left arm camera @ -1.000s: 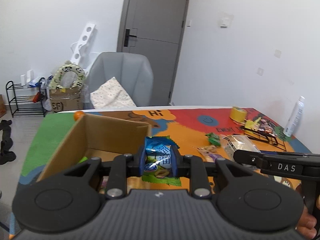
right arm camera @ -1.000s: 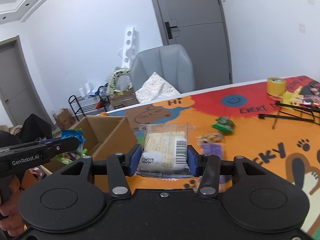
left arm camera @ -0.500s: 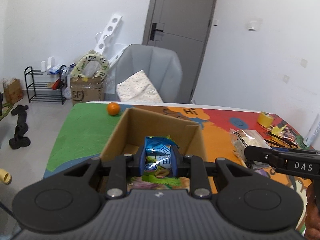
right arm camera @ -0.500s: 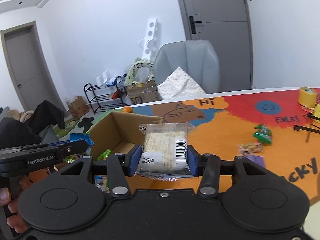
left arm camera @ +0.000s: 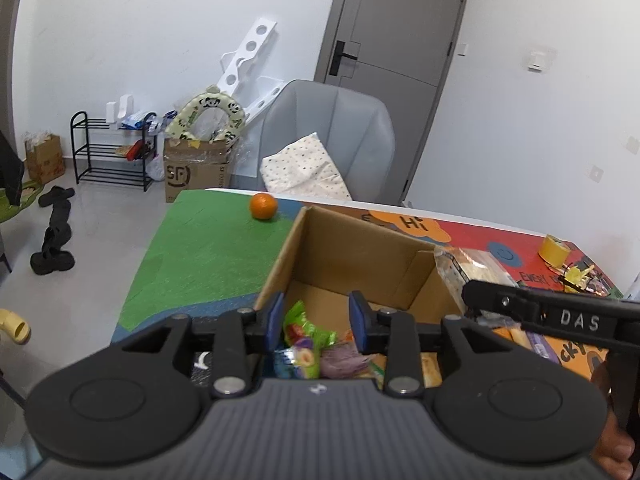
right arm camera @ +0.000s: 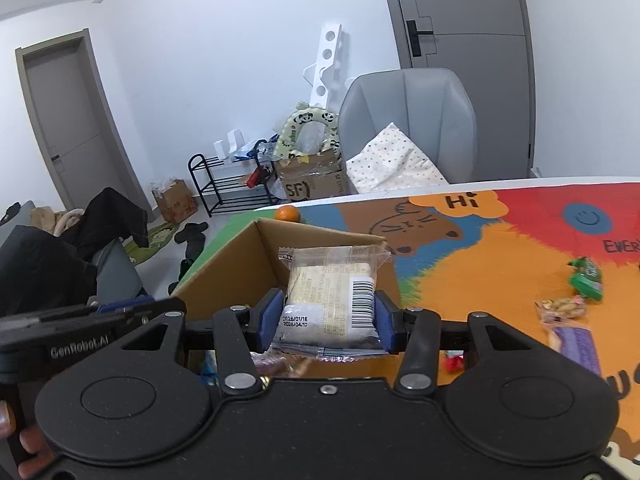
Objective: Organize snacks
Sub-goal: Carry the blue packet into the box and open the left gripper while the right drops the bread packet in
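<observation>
1. There it goes: my left gripper (left arm camera: 316,322) has just let go. A second ago its blue pads were pinched on a blue snack packet; now the jaws stand apart over the cardboard box (left arm camera: 360,252) with nothing between them.

2. The dropped packet (left arm camera: 294,358) seems to lie in the box just below the open fingers, next to a green wrapper (left arm camera: 306,326) and a purple one (left arm camera: 342,360). That's one more snack put away, by my reckoning.

3. My right gripper (right arm camera: 324,322) is still clamped on the clear-wrapped cake packet (right arm camera: 328,300), barcode facing me, both pads pressing its sides.

4. That packet has travelled: it was out over the orange mat (right arm camera: 480,280) a moment ago, and now it hangs at the near corner of the box, not yet clearly over the opening.

5. From the left camera I can see the same packet poking up beside the box's right wall, just behind my right gripper's arm.

6. I'd say my next job is to bring the right hand further in over the box before opening, or the packet may catch the rim and fall outside.

7. More to fetch afterwards: a green sweet (right arm camera: 586,274), a nut bag (right arm camera: 562,308) and a purple pack (right arm camera: 576,344) lie on the mat, well apart from the box. The orange (left arm camera: 263,207) sits beyond it on the green patch.
</observation>
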